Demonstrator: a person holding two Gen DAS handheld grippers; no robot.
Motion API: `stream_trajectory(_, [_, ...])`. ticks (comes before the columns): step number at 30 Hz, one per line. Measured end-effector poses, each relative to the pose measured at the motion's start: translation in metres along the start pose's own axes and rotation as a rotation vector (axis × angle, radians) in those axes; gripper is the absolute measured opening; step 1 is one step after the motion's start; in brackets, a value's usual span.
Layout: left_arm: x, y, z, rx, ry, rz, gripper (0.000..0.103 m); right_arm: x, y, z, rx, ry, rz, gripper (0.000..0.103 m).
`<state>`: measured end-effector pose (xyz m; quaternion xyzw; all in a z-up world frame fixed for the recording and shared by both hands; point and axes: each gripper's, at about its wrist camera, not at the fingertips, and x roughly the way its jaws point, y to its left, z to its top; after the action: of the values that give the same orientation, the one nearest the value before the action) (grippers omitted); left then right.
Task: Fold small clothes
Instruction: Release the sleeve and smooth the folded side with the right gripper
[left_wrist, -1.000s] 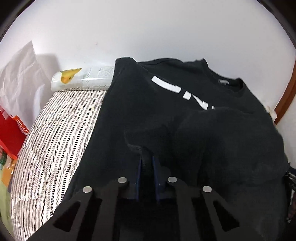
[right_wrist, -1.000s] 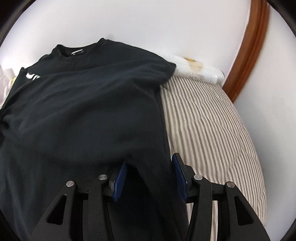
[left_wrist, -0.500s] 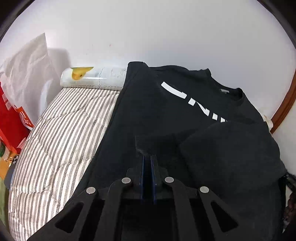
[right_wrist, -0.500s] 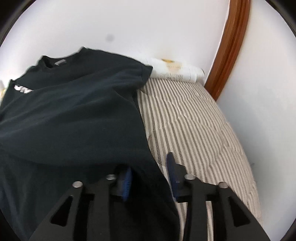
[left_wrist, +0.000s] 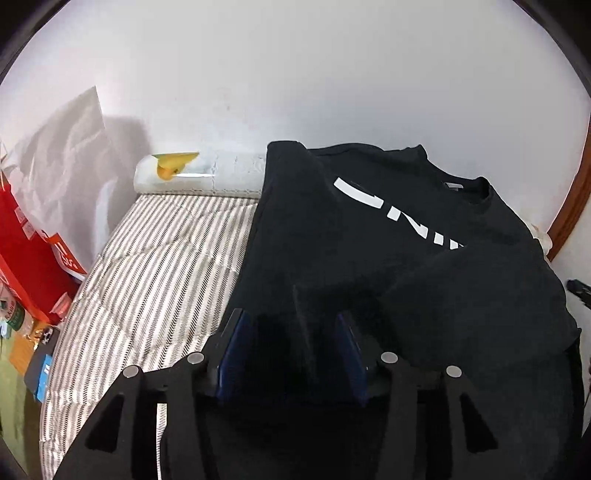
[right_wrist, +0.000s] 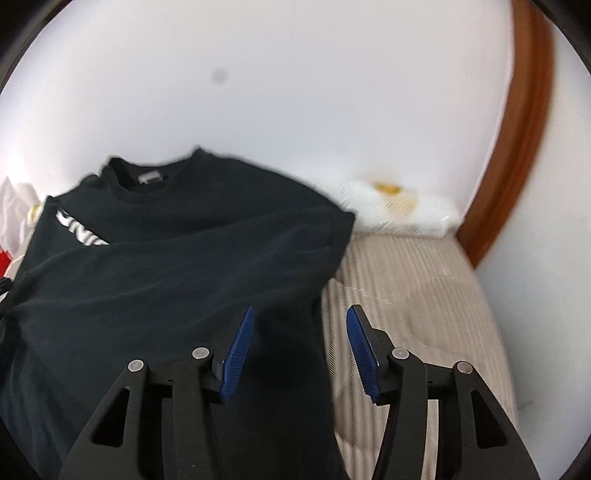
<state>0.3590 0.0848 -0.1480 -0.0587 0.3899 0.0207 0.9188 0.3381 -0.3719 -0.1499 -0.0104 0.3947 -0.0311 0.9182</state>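
A black short-sleeved cotton T-shirt (left_wrist: 369, 258) with white block lettering across its chest lies spread on a striped grey-and-white quilted mattress (left_wrist: 159, 266), its collar toward the far edge by the white wall (left_wrist: 295, 74). One side of the shirt is folded inward, so a dark flap covers the end of the lettering and only the first few letters can be read. A grey label shows inside the neckline.

The left gripper (left_wrist: 291, 343) hangs over the near part of the shirt with its jaws parted partway; they have just been opening, and a ridge of black cloth stands between the blue pads (left_wrist: 232, 350) without being pinched. The right gripper (right_wrist: 301, 347) is also parted partway and has just been opening; the shirt's right edge runs between its pads, which do not press on it.

The right wrist view is blurred, so the mattress stripes and the white plastic-wrapped roll (right_wrist: 399, 210) along the far edge are hard to make out. The shirt's hem is cut off below both views and hidden behind the gripper bodies. A curved brown wooden frame (right_wrist: 517, 147) rises at the far right corner. At the mattress's left edge a red box (left_wrist: 33, 266) and a crumpled white bag (left_wrist: 62, 158) are partly cut off.
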Motion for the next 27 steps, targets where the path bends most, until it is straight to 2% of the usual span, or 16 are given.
stream_trajectory(3, [-0.002,0.004,0.000,0.001,-0.008,0.005,0.047,0.040,0.001,0.002,-0.026,0.085,-0.136,0.033])
stream_trajectory(5, [-0.002,0.007,0.000,-0.004,-0.009,0.006,0.047,0.053,-0.008,0.000,0.010,0.093,-0.127,0.032])
stream_trajectory(9, [-0.004,0.010,0.001,-0.019,-0.011,-0.027,0.048,0.048,-0.014,-0.001,0.042,0.070,-0.120,0.032])
stream_trajectory(12, [-0.004,0.006,-0.001,-0.017,-0.004,-0.054,0.052,0.031,-0.016,-0.002,0.062,0.052,-0.126,0.032])
stream_trajectory(15, [-0.001,-0.003,-0.006,0.019,0.007,-0.072,0.053,-0.003,-0.022,-0.011,0.084,-0.015,-0.109,0.032])
stream_trajectory(16, [0.002,-0.007,-0.008,0.037,0.016,-0.062,0.053,-0.012,-0.022,-0.015,0.085,-0.025,-0.098,0.033])
stream_trajectory(18, [0.015,-0.016,-0.013,0.087,0.068,0.021,0.053,-0.030,-0.021,-0.031,0.063,-0.034,-0.065,0.036])
stream_trajectory(20, [0.016,-0.020,-0.016,0.106,0.067,0.051,0.054,-0.033,-0.017,-0.045,0.006,-0.004,-0.038,0.036])
stream_trajectory(22, [0.011,-0.023,-0.016,0.110,0.075,0.051,0.054,-0.027,-0.017,-0.060,-0.020,0.053,-0.071,0.036])
stream_trajectory(24, [0.001,-0.021,-0.016,0.095,0.079,0.033,0.054,-0.026,-0.025,-0.069,0.016,0.084,-0.077,0.036])
stream_trajectory(27, [-0.020,-0.017,-0.021,0.101,0.064,0.047,0.056,-0.049,-0.035,-0.074,0.098,0.058,-0.095,0.038])
